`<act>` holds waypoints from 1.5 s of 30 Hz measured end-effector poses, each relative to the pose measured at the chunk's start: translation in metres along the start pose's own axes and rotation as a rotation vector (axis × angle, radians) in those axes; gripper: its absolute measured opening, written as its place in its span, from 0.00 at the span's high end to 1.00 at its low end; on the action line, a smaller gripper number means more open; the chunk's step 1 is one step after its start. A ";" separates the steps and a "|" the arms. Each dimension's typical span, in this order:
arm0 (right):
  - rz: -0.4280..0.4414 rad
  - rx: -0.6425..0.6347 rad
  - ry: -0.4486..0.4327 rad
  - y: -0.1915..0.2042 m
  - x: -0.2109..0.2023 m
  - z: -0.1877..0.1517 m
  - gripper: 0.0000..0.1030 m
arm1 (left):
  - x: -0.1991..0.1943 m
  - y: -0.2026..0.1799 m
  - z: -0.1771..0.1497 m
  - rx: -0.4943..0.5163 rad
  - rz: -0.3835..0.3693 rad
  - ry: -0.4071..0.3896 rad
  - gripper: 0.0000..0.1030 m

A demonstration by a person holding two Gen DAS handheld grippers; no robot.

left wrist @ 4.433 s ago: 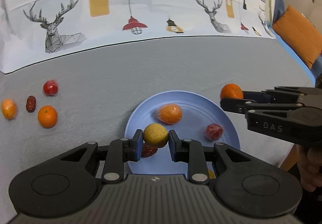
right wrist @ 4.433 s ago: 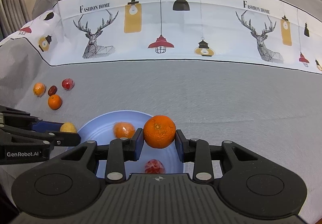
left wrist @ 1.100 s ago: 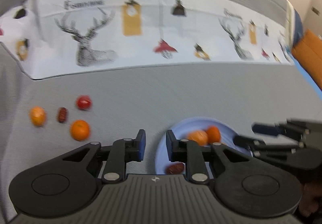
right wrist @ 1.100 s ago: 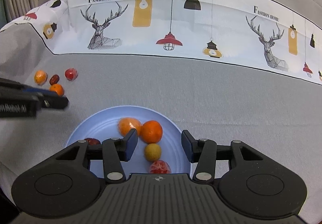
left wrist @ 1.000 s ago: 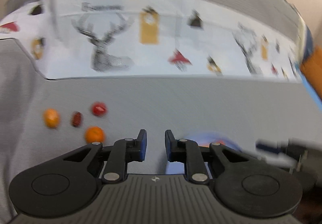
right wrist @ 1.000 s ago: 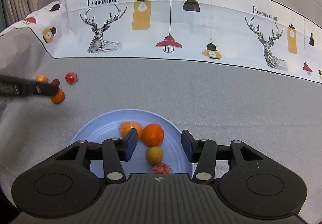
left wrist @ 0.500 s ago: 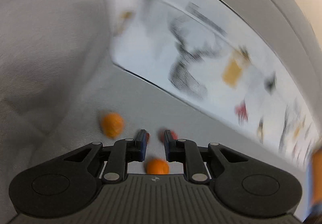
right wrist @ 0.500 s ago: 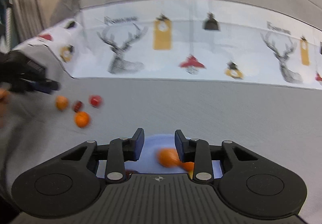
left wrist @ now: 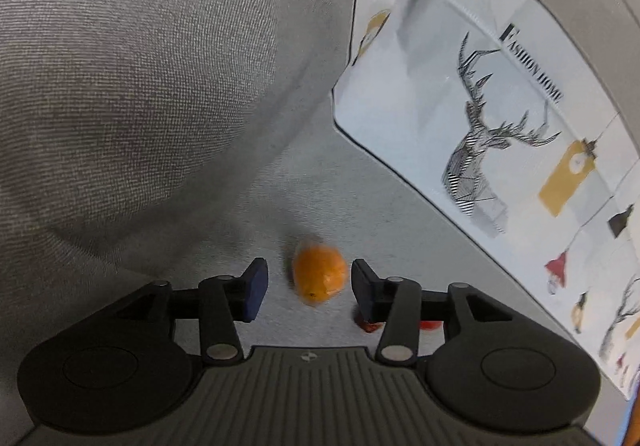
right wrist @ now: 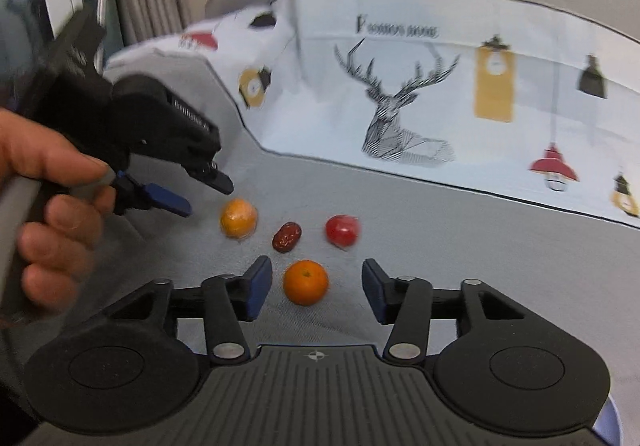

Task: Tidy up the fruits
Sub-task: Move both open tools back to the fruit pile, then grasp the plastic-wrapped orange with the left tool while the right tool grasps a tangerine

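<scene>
Both grippers have left the plate, fingers just parted around round, glossy fruit: left gripper point(left wrist: 306, 284) astride a wrapped orange point(left wrist: 319, 274), right gripper point(right wrist: 316, 290) astride a tangerine point(right wrist: 306, 282).

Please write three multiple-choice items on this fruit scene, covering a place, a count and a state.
1. Where is the orange?
A. between the right gripper's jaws
B. beyond the tomato
C. in a hand

2. How many fruits lie on the cloth in the right wrist view?
A. two
B. four
C. six

3. How do the left gripper's jaws stand?
A. shut on a date
B. shut, empty
C. open around a wrapped orange

Answers: 1 A, it sits in the gap, untouched; 2 B, two oranges, date, tomato; 3 C, gaps show on both sides.
</scene>
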State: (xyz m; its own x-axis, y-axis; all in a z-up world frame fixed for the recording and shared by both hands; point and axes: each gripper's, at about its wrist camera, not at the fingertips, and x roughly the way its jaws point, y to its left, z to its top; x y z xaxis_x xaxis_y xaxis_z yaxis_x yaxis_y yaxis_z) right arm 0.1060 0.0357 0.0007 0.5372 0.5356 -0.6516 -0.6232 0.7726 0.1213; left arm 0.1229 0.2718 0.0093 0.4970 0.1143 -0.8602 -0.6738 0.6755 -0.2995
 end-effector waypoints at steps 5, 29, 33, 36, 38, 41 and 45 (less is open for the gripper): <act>-0.001 -0.022 0.067 0.006 0.036 0.003 0.32 | 0.020 0.000 0.003 0.032 0.039 0.032 0.46; -0.034 -0.029 0.157 0.001 0.063 0.001 0.64 | 0.020 -0.025 -0.008 0.167 0.036 0.006 0.63; -0.057 -0.049 0.185 0.003 0.062 0.001 0.64 | 0.029 -0.024 -0.013 0.200 0.088 0.081 0.63; -0.073 -0.034 0.216 0.000 0.072 -0.007 0.64 | 0.036 -0.022 -0.016 0.191 0.071 0.103 0.60; -0.068 -0.033 0.209 0.001 0.071 -0.007 0.64 | 0.040 -0.024 -0.019 0.198 0.069 0.111 0.61; -0.045 -0.012 0.188 0.000 0.064 -0.004 0.64 | 0.038 -0.027 -0.020 0.194 0.062 0.084 0.62; -0.043 0.023 0.153 -0.008 0.045 -0.002 0.64 | 0.024 -0.031 -0.026 0.221 0.051 0.037 0.62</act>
State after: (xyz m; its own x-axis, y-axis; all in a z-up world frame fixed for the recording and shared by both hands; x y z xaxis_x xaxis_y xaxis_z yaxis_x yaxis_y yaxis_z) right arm 0.1341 0.0528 -0.0306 0.4689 0.4448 -0.7631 -0.5870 0.8025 0.1070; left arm 0.1414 0.2345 -0.0129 0.4421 0.1280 -0.8878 -0.5589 0.8134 -0.1610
